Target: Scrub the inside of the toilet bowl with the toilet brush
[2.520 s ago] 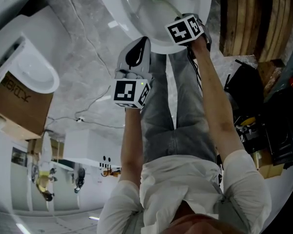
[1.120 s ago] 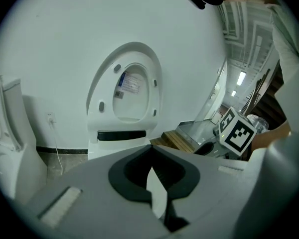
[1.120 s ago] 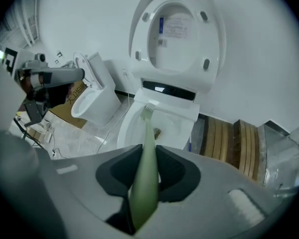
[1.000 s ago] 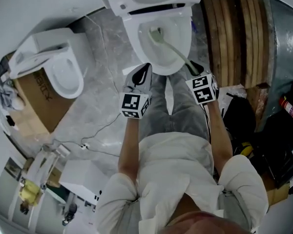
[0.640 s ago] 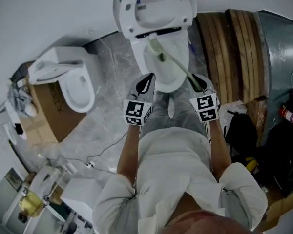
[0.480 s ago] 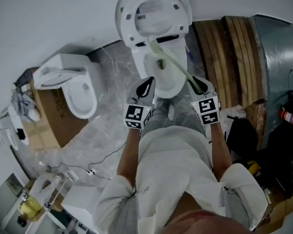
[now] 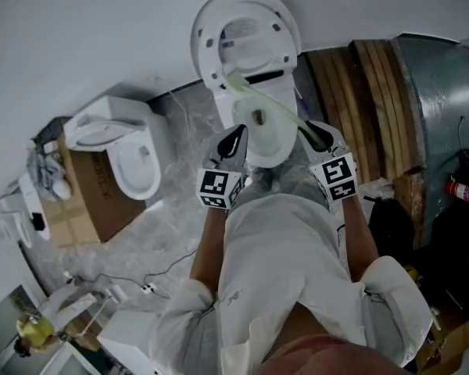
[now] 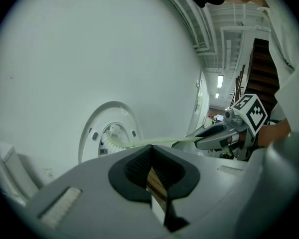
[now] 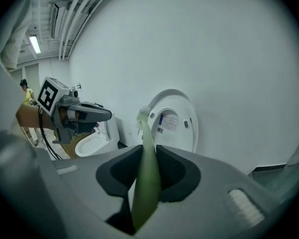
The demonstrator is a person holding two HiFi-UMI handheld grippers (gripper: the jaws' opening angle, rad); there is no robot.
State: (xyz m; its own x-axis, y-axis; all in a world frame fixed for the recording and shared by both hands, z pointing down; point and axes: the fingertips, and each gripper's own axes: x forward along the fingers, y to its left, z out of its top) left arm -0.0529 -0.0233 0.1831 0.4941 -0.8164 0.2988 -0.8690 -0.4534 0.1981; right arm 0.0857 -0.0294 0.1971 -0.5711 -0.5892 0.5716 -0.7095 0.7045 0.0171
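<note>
Toilet brush (image 9: 147, 173) is being squeezed by its pale green handle between the two jaws of the right gripper (image 9: 148, 158). The jaws are pressing on both sides of the handle. The handle is reaching forward and up from that gripper, and its bristle head (image 9: 142, 114) is hanging out past the tips, in front of the raised lid (image 9: 175, 121). I cannot tell if the bristles are touching the lid.

From the head view, the toilet brush (image 7: 272, 109) is crossing over the toilet bowl (image 7: 275, 141), which is lying just ahead of the right gripper (image 7: 311, 136) and below the handle.

The left gripper (image 8: 150, 164) is pointing the same way, beside the right one. Its jaws are closing together with nothing between them. In the head view the left gripper (image 7: 233, 141) is hanging near the bowl's front edge.

A second toilet (image 7: 133, 158) and a cardboard box (image 7: 82, 205) are sitting off past the left gripper. Wooden planks (image 7: 367, 108) are leaning beyond the right gripper.
</note>
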